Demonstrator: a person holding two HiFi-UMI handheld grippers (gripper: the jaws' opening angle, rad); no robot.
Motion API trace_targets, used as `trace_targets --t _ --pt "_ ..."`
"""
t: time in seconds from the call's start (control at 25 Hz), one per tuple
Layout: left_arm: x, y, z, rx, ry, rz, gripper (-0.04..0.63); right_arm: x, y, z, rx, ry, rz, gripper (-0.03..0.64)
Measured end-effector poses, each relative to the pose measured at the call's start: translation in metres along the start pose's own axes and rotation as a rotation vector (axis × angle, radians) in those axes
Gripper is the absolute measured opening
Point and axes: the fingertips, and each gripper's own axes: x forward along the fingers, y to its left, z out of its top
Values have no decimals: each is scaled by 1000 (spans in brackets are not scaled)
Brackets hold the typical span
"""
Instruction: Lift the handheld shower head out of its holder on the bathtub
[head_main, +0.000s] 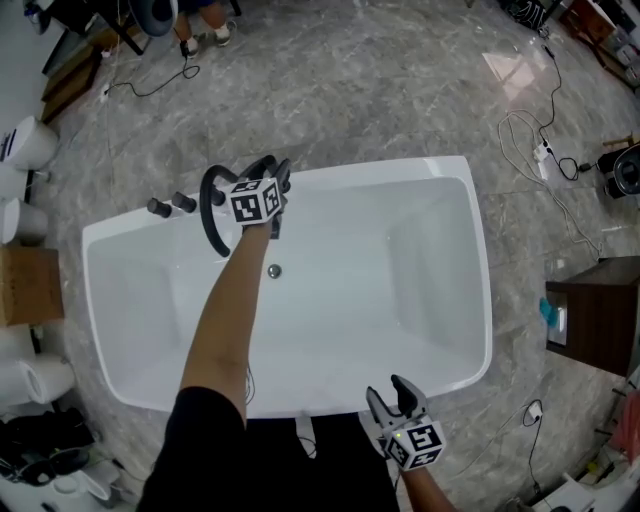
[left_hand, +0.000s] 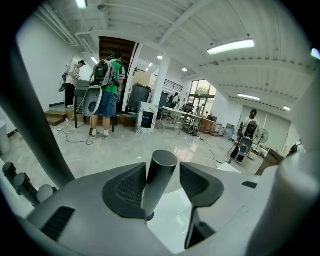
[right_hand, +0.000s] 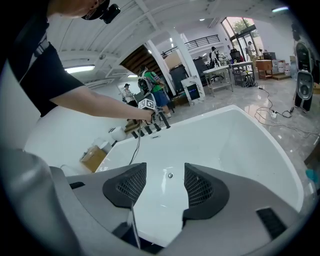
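Head view first: you're stretched across the bathtub (head_main: 400, 168), left gripper (head_main: 272, 178) at its far rim among the black fittings. The hose (head_main: 208, 215) loops off that rim, and two knobs (head_main: 172, 205) sit further along it. Your right gripper (head_main: 388, 392) hangs at the tub's near rim, well apart from the work.

Left gripper view: here's the prize. The shower head handle (left_hand: 159, 182) stands upright between the jaws on the tub's rim, its foot in the holder (left_hand: 146, 216). The jaws are partly open around it. One pad (left_hand: 127, 187) lies right against the handle, while the other pad (left_hand: 197, 185) shows a gap, so there's no grip yet. Centre the handle, close until both pads bite, then I'd pull along the handle's own line, straight up out of the holder. Lift slowly, since the hose may drag.

Right gripper view: jaws wide, nothing between them, looking over the tub's basin at the drain (right_hand: 170, 175). Keep it parked there.
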Motion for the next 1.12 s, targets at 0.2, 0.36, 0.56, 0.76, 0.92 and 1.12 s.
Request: trace_targets --t 0.2,0.36,0.56,0.76,0.92,1.12 --pt "-3 5 0 48 12 7 146 -1 -6 2 17 -13 -19 212" --pt "-8 0 -4 83 59 -24 143 3 1 6 9 -11 -5 212" --pt "-31 6 6 66 58 -25 138 -3 22 31 -32 -46 2 212" --pt "-51 -6 25 70 50 -38 138 -18 26 50 -49 -90 -15 212" --pt "-64 -26 48 105 40 -63 133 -36 27 61 -60 -124 -40 210" --pt "-78 -39 86 141 9 -72 133 -53 27 61 -61 -144 -56 211"
